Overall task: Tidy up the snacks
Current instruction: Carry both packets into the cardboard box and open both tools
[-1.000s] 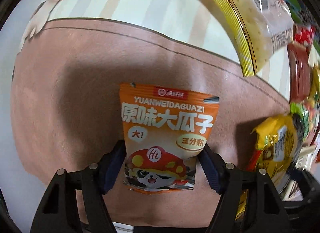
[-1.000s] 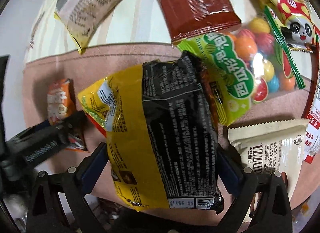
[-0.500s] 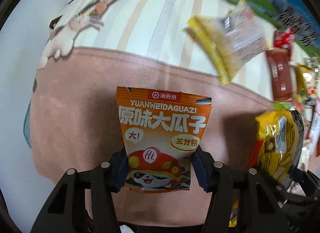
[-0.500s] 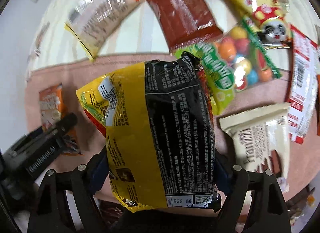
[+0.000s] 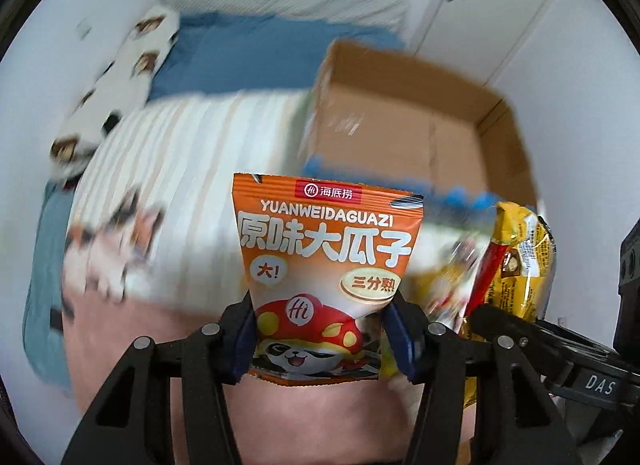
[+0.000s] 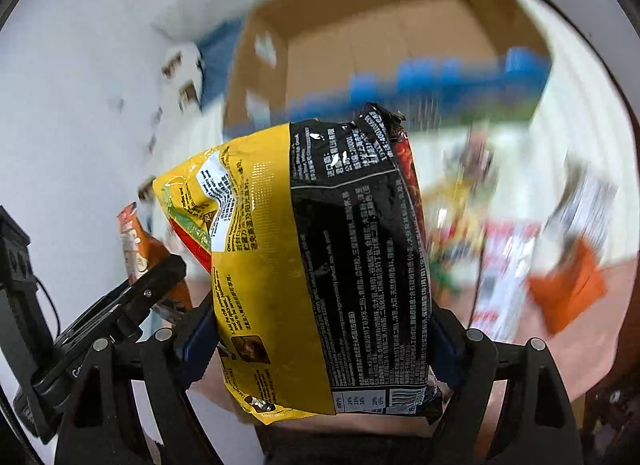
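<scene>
Open cardboard box [image 5: 420, 121] ahead on striped bed [image 5: 192, 153], near rim facing, interior bare; blurred loose snacks between.
Left gripper [image 5: 322, 339]: fingers [image 5: 240, 341] partly closed, clamping orange sunflower-seed packet [image 5: 326, 257] held upright, airborne.
Right gripper [image 6: 320, 339]: fingers [image 6: 196, 345] wide, pinching yellow-black noodle pack [image 6: 320, 257], also aloft.

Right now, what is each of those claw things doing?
Left gripper: closed on the orange seed packet.
Right gripper: closed on the yellow-and-black noodle pack.

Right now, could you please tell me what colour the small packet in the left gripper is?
Mostly orange, with white lettering; the left wrist view shows the packet best.
</scene>
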{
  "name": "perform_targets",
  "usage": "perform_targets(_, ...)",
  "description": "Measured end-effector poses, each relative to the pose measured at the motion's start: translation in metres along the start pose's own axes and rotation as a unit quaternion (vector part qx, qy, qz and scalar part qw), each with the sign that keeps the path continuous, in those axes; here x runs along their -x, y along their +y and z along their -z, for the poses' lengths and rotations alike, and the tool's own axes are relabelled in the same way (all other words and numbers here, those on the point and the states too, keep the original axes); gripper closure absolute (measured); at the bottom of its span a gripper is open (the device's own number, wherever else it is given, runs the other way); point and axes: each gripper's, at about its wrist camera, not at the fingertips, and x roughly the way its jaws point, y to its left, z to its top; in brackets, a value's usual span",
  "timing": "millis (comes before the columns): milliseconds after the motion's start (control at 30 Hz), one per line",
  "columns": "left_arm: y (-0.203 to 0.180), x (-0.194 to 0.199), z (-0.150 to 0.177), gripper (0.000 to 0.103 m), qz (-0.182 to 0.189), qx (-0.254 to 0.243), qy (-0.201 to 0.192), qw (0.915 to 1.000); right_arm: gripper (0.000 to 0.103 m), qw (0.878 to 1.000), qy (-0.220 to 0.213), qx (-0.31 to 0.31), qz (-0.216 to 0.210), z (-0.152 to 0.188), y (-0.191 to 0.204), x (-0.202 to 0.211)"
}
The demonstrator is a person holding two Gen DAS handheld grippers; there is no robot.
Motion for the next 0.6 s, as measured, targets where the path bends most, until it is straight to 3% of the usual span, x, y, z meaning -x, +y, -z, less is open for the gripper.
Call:
perform_targets(100, -0.039, -0.021, -0.060, 0.050, 0.015, -0.017, -0.003, 0.9997, 0.014, 1.000, -0.029, -0.006, 0.010, -0.050, -0.006, 0.027)
perform_targets(233, -0.069, -0.062, -0.122, 0.050, 0.035, -0.015, 0.032, 0.9988, 0.014, 0.998, -0.041, -0.021, 0.039, -0.116, -0.030, 0.036)
perform_targets(467, -0.092, -0.152, -0.195, 0.050, 0.021, -0.017, 0.095, 0.9951, 0.014, 0.996, 0.002, -0.043, 0.074, -0.202, -0.051, -0.017)
perform_targets(600, -0.098, -0.199, -0.218, 0.050, 0.020, -0.015, 0.136, 0.9904, 0.014, 0.994, 0.032, -0.044, 0.097, -0.224, -0.072, -0.046)
